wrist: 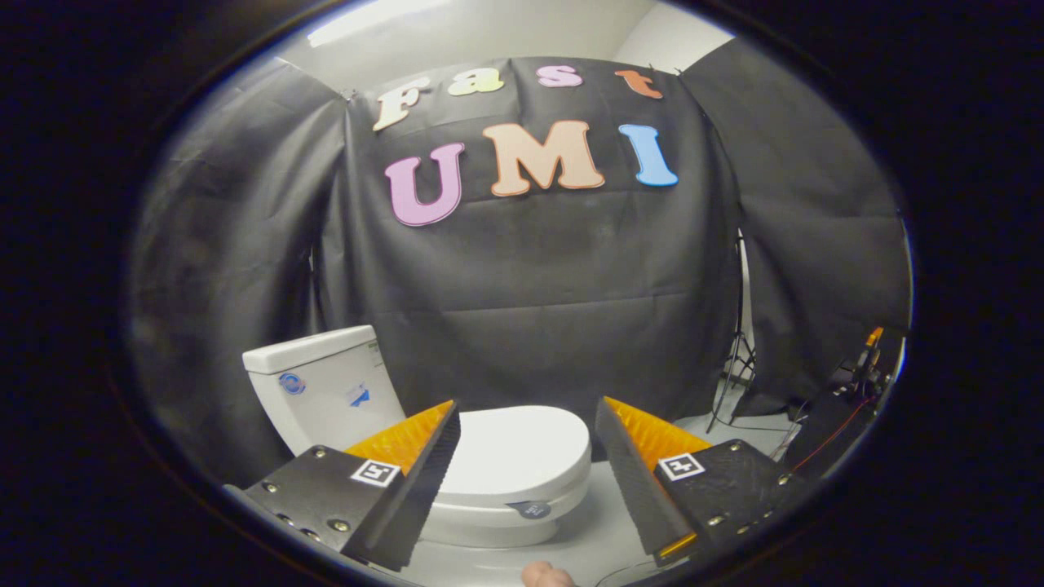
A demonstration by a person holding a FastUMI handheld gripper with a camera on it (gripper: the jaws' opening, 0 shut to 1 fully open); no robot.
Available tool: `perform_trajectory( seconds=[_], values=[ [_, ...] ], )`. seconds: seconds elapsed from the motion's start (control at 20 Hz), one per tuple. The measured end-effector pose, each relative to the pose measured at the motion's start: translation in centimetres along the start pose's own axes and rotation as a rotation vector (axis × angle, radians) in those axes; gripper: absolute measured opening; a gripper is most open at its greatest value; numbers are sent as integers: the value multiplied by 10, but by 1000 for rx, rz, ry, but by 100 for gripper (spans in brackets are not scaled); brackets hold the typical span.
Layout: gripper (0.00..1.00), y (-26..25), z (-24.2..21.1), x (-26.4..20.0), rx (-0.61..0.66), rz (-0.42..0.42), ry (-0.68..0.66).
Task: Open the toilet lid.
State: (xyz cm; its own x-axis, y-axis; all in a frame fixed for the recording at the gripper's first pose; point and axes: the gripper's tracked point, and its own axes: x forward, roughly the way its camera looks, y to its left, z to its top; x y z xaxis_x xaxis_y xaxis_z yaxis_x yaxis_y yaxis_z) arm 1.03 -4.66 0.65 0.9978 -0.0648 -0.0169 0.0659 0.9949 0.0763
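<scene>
White plastic is seen through the gap of the claw point(526, 465), which is spread wide and grasps nothing; its two fingers point(424, 473) are held apart at the bottom of the frame, probably so that the target stays visible between them during the approach. The toilet lid point(514, 447) lies just ahead of them at lower centre, closed flat on the bowl point(497, 528), and is not yet touched. Its long axis is judged to run from the cistern point(326, 390) at lower left toward the rounded front edge at lower right, so the hinge side is taken to be by the cistern and the free edge faces right. A tripod point(734, 367) is seen against the cloth at right.
</scene>
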Motion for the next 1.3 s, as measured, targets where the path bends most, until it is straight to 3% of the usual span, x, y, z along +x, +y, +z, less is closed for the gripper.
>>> perform_trajectory(
  seconds=[0.45,0.9,1.2,1.3],
  values=[
    [99,-4,3,3,-28,-4,-7],
    [99,-19,-57,30,-100,-47,70],
    [99,-12,-93,52,-25,-19,92],
    [99,-16,-96,58,-54,-37,90]
  ],
)
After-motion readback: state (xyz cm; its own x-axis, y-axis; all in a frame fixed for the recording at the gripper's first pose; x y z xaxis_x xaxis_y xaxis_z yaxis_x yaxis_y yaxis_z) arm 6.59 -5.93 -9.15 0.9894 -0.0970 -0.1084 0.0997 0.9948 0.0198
